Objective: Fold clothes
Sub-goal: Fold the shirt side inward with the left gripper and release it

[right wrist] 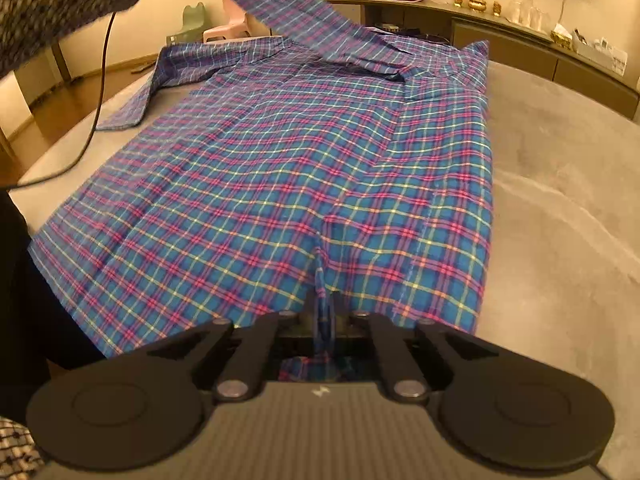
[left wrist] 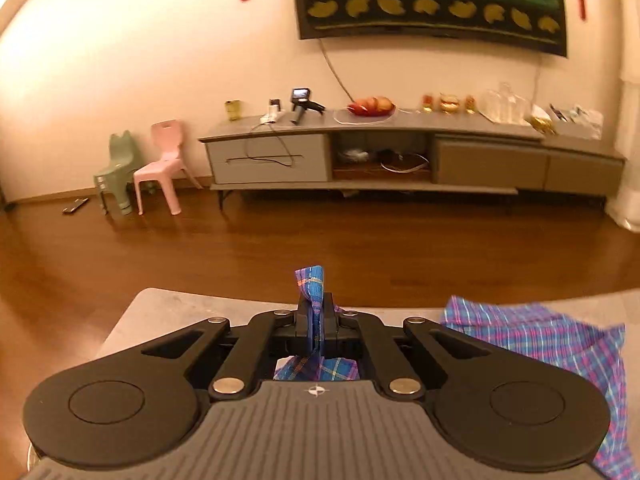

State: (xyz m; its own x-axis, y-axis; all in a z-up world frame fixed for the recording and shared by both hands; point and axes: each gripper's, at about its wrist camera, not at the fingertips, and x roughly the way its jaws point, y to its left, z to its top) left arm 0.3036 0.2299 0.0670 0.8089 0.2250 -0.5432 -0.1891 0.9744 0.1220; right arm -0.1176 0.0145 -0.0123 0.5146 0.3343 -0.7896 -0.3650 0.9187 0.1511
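A blue plaid shirt with pink and yellow lines lies spread on a grey table. My right gripper is shut on the shirt's near hem. My left gripper is shut on a sleeve end and holds it high above the table. In the right wrist view that sleeve rises from the shirt's far end to the top left, under a hand. The other sleeve lies along the table's left edge. More of the shirt shows to the right in the left wrist view.
A person's patterned arm and a black cable are at the left. Across the wooden floor stands a long grey TV cabinet with fruit, glassware and a spare gripper. Two small plastic chairs stand at the wall.
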